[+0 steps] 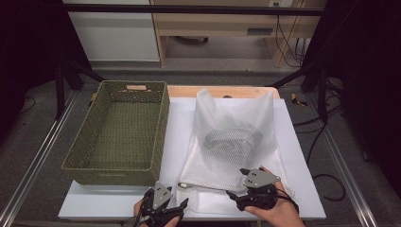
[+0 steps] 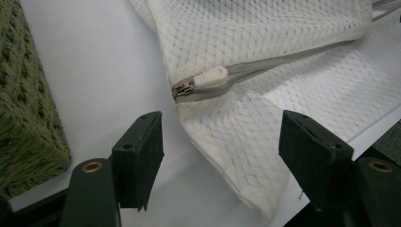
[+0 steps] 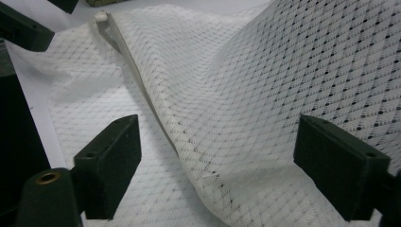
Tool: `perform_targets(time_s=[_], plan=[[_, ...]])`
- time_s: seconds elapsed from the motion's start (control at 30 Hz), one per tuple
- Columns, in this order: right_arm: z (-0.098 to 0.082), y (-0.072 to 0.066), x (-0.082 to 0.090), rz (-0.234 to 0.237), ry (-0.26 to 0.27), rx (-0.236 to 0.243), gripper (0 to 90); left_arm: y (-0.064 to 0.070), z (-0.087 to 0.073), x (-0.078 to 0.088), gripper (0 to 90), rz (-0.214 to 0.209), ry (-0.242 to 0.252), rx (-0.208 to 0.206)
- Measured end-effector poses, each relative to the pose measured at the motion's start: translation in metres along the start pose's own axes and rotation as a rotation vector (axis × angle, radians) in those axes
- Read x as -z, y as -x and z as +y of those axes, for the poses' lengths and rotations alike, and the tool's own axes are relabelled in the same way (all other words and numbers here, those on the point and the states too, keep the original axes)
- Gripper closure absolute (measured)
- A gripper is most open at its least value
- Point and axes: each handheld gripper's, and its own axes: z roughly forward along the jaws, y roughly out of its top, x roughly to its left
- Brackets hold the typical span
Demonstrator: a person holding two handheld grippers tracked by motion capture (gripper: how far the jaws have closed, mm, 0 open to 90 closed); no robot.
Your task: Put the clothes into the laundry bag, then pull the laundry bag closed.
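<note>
Mesh of fine white netting makes up the laundry bag (image 1: 227, 142), which is laid on the right half of the white tabletop (image 1: 179, 123), its lower hem close to the near edge. The fabric is soft and diamond-patterned, creased into loose folds, and something dark and rounded is seen dimly through it near the middle. A grey zip tape (image 2: 265, 71) is sewn across the bag's near end, and a smooth, pale, rounded zip pull (image 2: 210, 77) sits at the end of that tape, beside the bag's near left corner.

The left gripper (image 1: 176, 206) is held at the near edge, just below that corner. Its two flat black rectangular jaws are spread wide, with a floppy corner of mesh lying between them but untouched by either pad. The right gripper (image 1: 240, 183) is held over the near right part of the bag; its jaws are likewise parted, with a raised ridge of netting between them and nothing gripped.

A rectangular basket (image 1: 118, 130) of thick, olive-green woven cord is placed on the left side of the tabletop, just beside the bag, its walls coarse and ribbed.
</note>
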Motion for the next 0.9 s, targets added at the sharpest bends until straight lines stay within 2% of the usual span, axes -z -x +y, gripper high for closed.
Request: perform_targets(time_s=[0.2,0.4,0.63,0.77,0.9], plan=[[0.0017,-0.0007,0.0014,-0.008,0.02,0.01,11.3,-0.0024,0.0007,0.0005,22.2,0.006,0.018,0.016],[0.0013,-0.0003,0.0005,-0.011,0.011,0.013,11.4,-0.0012,0.0003,-0.0005,19.3,-0.011,0.018,-0.01],[0.0044,-0.0051,-0.0014,-0.01,0.018,0.021,8.7,-0.0022,0.0008,-0.0002,16.8,-0.041,0.025,0.001],[0.0048,-0.006,-0.002,-0.011,0.017,0.026,8.7,-0.0046,0.001,0.0008,17.7,-0.065,0.026,0.014],[0.0038,-0.0051,-0.0016,-0.015,0.013,0.024,8.7,-0.009,0.0001,0.0022,18.7,-0.09,0.037,0.058]])
